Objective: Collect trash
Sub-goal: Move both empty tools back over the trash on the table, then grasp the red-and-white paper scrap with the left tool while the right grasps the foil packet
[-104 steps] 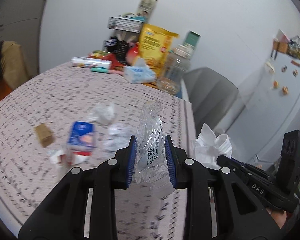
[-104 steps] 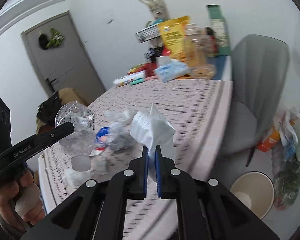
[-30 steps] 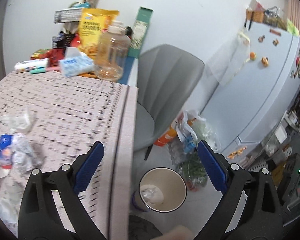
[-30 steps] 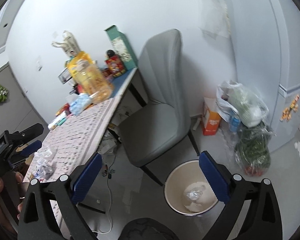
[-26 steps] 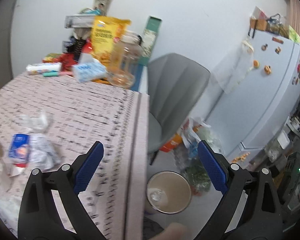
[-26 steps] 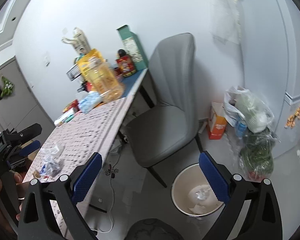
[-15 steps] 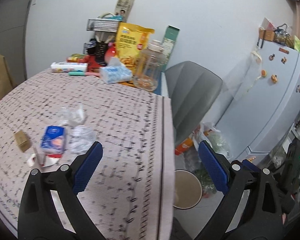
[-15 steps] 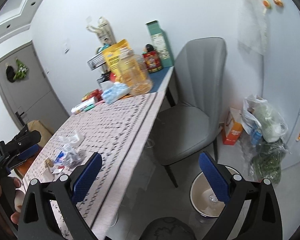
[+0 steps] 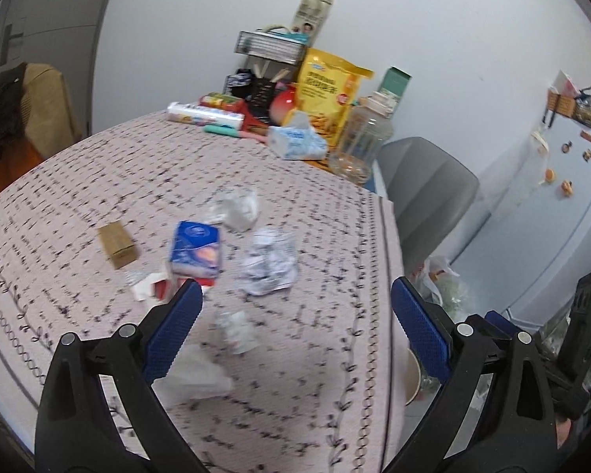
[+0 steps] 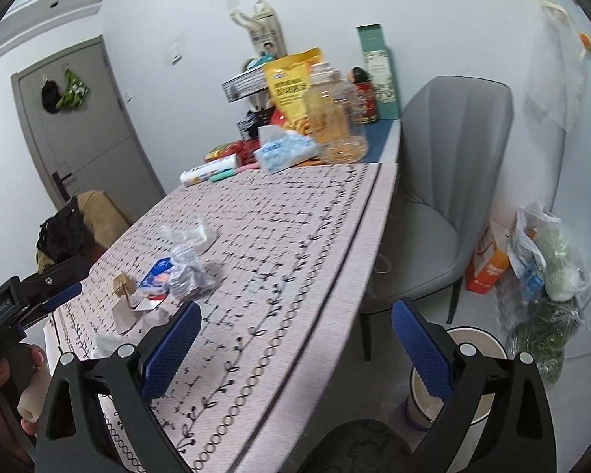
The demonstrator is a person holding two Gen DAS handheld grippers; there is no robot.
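Hovering wide apart and empty, the left claw (image 9: 295, 325) and right claw (image 10: 293, 339) face the surface's (image 9: 315, 394) crumpled wrappers (image 9: 270, 262), ready for another pickup.

Matt woven cloth on the table (image 9: 303, 362), crinkled clear plastic wrapper (image 9: 270, 262), brown cardboard box (image 9: 116, 241).
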